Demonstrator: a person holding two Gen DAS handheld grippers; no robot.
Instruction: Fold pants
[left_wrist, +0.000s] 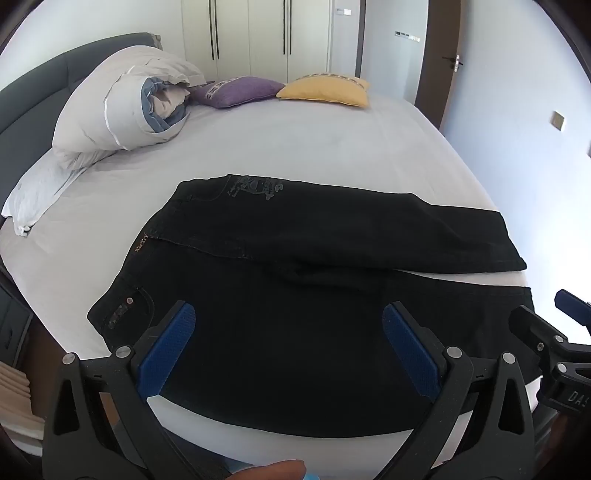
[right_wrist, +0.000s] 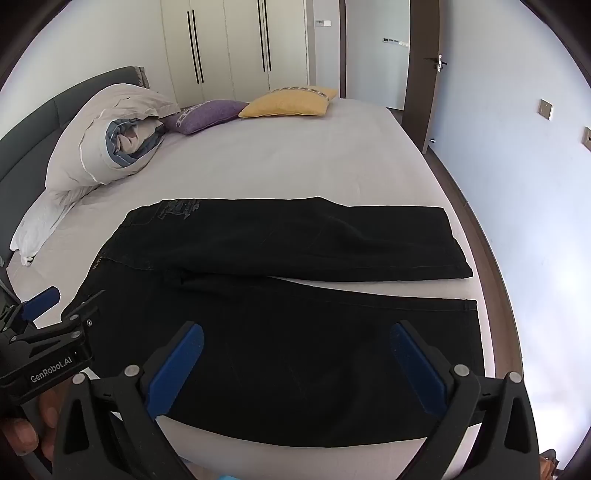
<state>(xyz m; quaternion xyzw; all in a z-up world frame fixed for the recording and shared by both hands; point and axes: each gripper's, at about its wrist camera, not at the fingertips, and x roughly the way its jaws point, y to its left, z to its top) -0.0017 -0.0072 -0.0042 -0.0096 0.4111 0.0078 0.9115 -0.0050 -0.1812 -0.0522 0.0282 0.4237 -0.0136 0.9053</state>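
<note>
Black pants (left_wrist: 295, 295) lie flat on the bed, waistband to the left, both legs running right with a narrow gap between them. They also show in the right wrist view (right_wrist: 280, 325). My left gripper (left_wrist: 288, 332) is open and empty, above the near leg's upper part by the waistband. My right gripper (right_wrist: 295, 350) is open and empty, above the near leg further right. The right gripper shows at the right edge of the left wrist view (left_wrist: 554, 332). The left gripper shows at the left edge of the right wrist view (right_wrist: 55, 310).
The bed (left_wrist: 295, 147) has a light sheet. A rolled duvet (left_wrist: 122, 110) lies at the far left by the dark headboard. A purple pillow (left_wrist: 236, 90) and a yellow pillow (left_wrist: 325, 90) lie at the far side. Wardrobes and a door stand behind.
</note>
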